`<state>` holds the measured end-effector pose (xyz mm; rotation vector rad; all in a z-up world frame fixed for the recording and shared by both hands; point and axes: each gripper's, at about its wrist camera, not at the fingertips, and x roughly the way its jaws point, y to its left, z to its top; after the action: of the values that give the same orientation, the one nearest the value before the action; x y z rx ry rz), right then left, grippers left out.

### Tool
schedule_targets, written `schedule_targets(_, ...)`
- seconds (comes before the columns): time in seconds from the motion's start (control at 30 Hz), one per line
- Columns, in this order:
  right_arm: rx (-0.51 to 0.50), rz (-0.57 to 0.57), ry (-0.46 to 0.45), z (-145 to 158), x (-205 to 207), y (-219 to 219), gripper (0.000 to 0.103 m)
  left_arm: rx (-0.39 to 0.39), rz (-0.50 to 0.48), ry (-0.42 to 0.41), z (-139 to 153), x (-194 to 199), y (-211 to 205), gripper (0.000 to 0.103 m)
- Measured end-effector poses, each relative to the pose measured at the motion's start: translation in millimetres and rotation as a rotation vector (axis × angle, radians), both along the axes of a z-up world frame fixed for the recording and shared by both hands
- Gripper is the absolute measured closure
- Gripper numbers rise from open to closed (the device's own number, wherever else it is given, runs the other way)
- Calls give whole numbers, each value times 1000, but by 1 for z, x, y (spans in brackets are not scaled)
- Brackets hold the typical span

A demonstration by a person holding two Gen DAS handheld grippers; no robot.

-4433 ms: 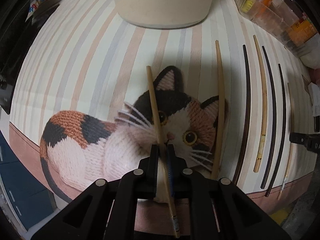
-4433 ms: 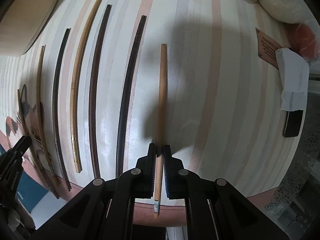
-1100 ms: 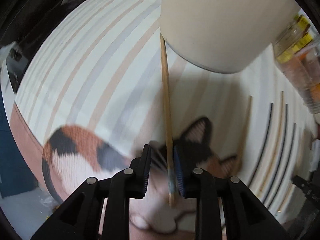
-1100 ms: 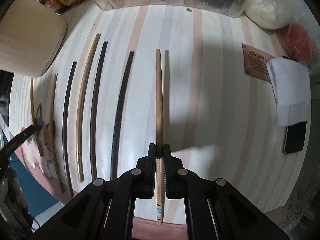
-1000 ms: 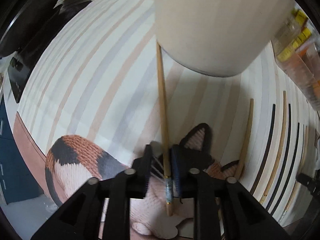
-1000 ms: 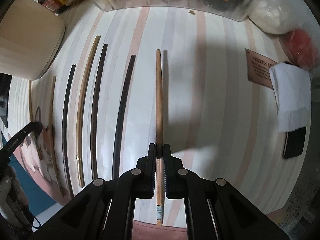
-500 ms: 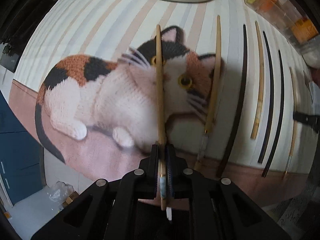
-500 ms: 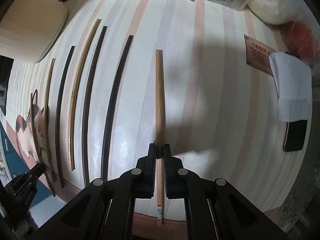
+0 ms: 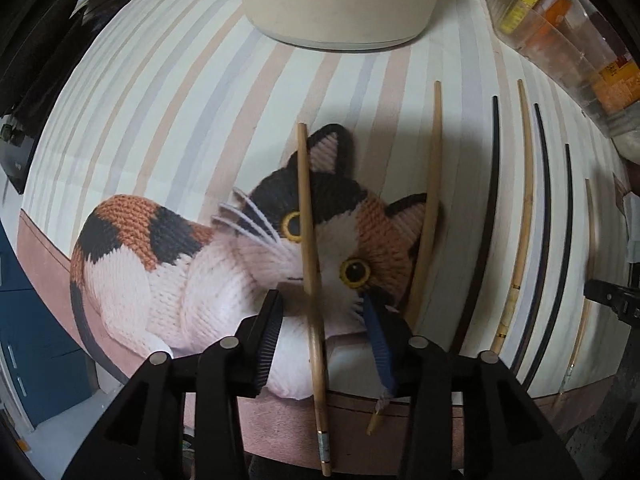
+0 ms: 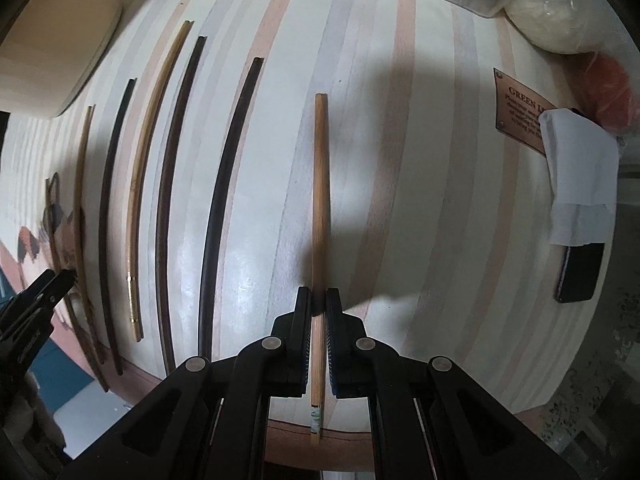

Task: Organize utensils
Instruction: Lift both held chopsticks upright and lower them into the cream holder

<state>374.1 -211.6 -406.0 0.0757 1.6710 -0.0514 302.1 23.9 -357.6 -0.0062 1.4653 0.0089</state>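
Note:
A light wooden chopstick (image 9: 308, 240) lies across the knitted-cat picture on the striped mat (image 9: 180, 128). It runs between the jaws of my left gripper (image 9: 320, 298), which are opening; neither pad presses on it. A second light chopstick (image 9: 430, 208) lies just to its right. My right gripper (image 10: 319, 294) is shut on another light wooden chopstick (image 10: 320, 200), which stretches straight ahead over the mat. To its left lie several dark and light chopsticks in a row, such as a dark one (image 10: 228, 184) and a light one (image 10: 148, 168).
A beige round container (image 9: 340, 0) stands at the far edge of the mat. A clear bin of packets (image 9: 560, 28) is at the far right. A white tissue (image 10: 580, 180), a black phone (image 10: 580, 272), a brown sign (image 10: 516, 108) and a red bag (image 10: 608, 88) lie right of the right gripper.
My left gripper has come back from beside the beige container to over the cat picture, and its jaws have spread away from the chopstick. The right gripper stays shut on its chopstick.

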Motion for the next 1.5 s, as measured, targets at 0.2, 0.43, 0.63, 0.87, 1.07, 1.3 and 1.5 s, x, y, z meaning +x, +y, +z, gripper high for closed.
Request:
schedule_targets(0.2,-63,-14,-34,3,0,18,96,21,-43,-41,-10,13,-26,98)
schedule_targets(0.43,16,-71,-165,43,-43,25,96,-16,-104,-160,42,-16,-35,98)
schedule_targets(0.63,88,-85,-335,105,-70,43,97,-69,-121,-306,101,-35,-31,98)
schedule_targets(0.87,152,-50,-549,192,-51,69,97,-127,-83,-501,175,-35,-6,98)
schedule_targets(1.07,231,-36,-735,265,-19,95,97,-216,-42,-670,257,-18,12,98)
schedule_targets(1.3,292,-30,-922,347,46,122,97,-241,9,-844,337,46,31,99)
schedule_targets(1.5,311,-50,-1016,371,119,135,97,-244,48,-881,355,118,45,99)
